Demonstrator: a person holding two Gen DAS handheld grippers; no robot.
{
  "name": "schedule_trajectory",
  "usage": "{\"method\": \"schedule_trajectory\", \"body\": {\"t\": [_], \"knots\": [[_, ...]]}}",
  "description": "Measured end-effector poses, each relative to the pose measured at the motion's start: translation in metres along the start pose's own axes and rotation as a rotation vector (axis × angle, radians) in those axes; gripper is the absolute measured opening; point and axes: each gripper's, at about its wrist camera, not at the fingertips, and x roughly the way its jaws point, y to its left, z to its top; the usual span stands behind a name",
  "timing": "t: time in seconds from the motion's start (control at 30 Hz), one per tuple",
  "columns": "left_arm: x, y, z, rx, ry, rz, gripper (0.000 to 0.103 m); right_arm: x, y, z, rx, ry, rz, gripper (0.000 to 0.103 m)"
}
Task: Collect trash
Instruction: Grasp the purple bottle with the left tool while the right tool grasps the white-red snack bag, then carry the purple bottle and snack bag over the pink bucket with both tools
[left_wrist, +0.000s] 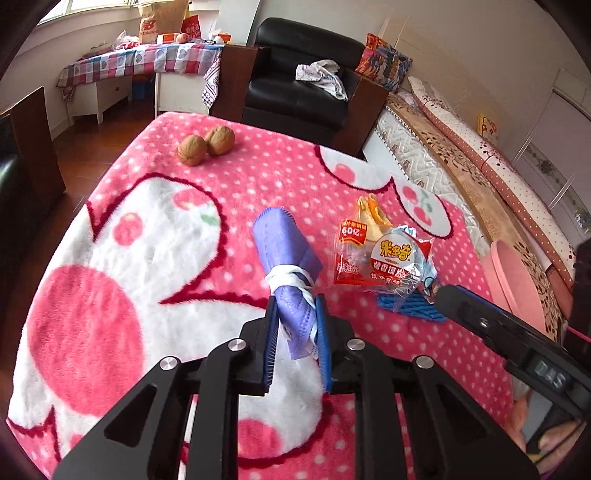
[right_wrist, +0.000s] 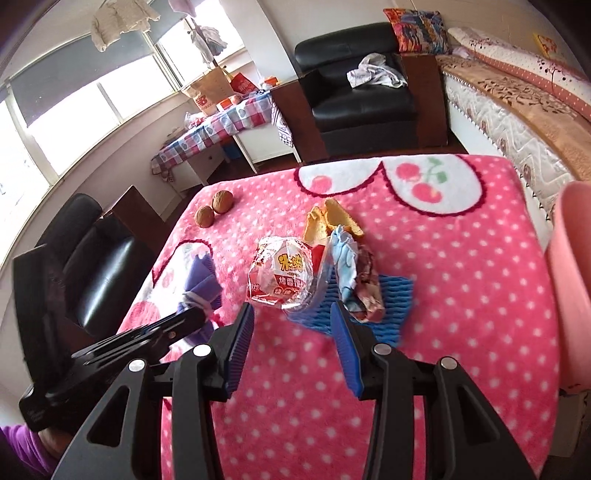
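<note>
L gripper (left_wrist: 295, 325) clamps purple mask (left_wrist: 286, 254), mid table (left_wrist: 258, 177) | R gripper (right_wrist: 291, 332) wide, empty, just before snack wrapper (right_wrist: 282, 277) | walnuts (left_wrist: 206, 145) near far edge

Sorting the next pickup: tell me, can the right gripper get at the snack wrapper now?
Probably yes: the right gripper is open, and the snack wrapper lies just ahead of it with nothing between.

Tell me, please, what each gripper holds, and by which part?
The left gripper clamps the rolled purple mask by its strap-tied near end; the right gripper is open, holding nothing.
</note>
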Motion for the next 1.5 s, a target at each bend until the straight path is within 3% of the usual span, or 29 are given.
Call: {"method": "schedule_trajectory", "body": {"t": [0.3,0.33,0.4,0.5,0.9,1.1,1.5], "knots": [[-0.010,0.017,0.002,-0.008,-0.030,-0.037,0.018,0.037,-0.003,0.015,0.026,0.038,-0.044,0.041],[-0.010,0.018,0.002,-0.009,-0.030,-0.040,0.018,0.039,-0.003,0.015,0.032,0.042,-0.046,0.038],[-0.012,0.020,0.001,-0.004,-0.035,-0.045,0.018,0.042,0.000,0.013,0.031,0.050,-0.041,0.017],[-0.015,0.020,0.001,0.002,-0.042,-0.052,0.018,0.038,0.005,0.009,0.029,0.044,-0.032,0.015],[-0.031,0.005,0.006,0.045,-0.089,-0.073,0.018,-0.019,0.018,-0.015,-0.002,-0.051,-0.049,0.015],[-0.030,-0.022,0.013,0.068,-0.069,-0.132,0.018,-0.055,0.010,-0.020,-0.001,-0.114,-0.096,0.015],[-0.030,-0.112,0.028,0.207,-0.102,-0.215,0.018,-0.147,-0.063,-0.017,0.134,-0.321,-0.280,0.015]]}}
